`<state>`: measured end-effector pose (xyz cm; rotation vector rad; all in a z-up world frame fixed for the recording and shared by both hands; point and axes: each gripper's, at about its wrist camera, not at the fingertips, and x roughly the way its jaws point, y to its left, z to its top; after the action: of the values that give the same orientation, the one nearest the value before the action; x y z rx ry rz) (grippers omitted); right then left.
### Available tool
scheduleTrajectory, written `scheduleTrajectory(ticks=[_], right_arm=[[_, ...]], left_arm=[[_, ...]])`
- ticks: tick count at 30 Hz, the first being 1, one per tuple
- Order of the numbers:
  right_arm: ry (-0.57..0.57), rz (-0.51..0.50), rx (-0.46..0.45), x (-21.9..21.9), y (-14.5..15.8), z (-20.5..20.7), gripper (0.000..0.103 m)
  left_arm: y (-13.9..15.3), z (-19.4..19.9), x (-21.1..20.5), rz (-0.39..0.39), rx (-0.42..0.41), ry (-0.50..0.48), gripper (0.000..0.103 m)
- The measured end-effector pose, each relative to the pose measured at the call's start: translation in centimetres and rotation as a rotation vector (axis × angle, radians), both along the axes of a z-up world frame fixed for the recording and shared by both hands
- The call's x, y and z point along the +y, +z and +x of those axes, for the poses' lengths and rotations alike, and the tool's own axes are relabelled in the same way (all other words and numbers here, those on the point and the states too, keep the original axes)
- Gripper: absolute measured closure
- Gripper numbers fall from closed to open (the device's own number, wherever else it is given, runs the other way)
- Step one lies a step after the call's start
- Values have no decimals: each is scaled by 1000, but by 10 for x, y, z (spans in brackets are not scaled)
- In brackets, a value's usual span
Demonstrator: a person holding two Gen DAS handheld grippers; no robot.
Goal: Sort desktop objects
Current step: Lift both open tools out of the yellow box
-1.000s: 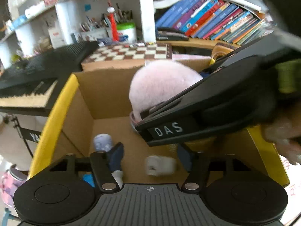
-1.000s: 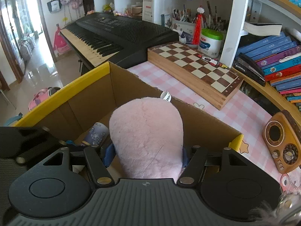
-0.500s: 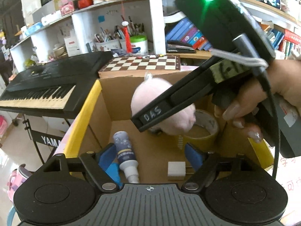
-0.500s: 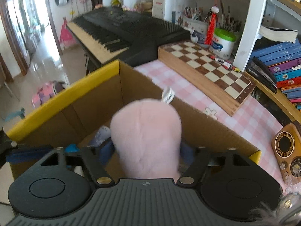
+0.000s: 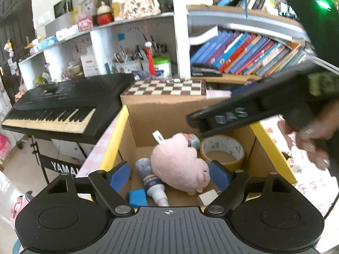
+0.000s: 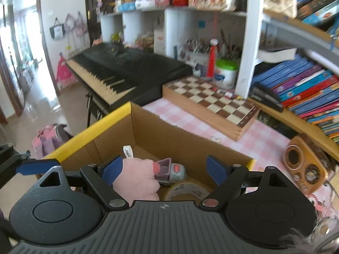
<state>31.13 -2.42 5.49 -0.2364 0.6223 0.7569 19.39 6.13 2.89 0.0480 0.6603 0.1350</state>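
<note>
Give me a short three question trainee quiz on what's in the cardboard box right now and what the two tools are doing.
1. True or false: the pink plush toy lies inside the cardboard box.
2. What lies right beside the plush: A tape roll, B chessboard, C keyboard?
3. Fill in: the right tool holds ____.

Key: 1 true. 2 A. 3 nothing; both it and the left tool stand open above the box.

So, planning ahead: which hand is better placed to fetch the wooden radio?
Right. Its tongs are open and empty, and the wooden radio lies just past the cardboard box's right edge; the left tongs, opening, hang at the keyboard side.
</note>
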Motion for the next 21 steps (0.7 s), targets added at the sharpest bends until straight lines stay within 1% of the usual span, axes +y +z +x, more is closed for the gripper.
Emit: scheduleTrajectory(ticks=[5, 11, 16, 21], right_arm=[[-66, 33, -67, -27, 16, -27, 20], [-171, 60, -116, -57, 26, -66, 20], [-240, 48, -140, -73, 25, -99, 20], [-309, 49, -137, -85, 20, -131, 20]], left_arm=[[9, -20, 4, -9, -63, 20, 13], [14, -47, 7, -50, -117, 53, 13], [18, -71, 5, -66, -141, 24, 13], [20, -93, 3, -77, -151, -16, 12]])
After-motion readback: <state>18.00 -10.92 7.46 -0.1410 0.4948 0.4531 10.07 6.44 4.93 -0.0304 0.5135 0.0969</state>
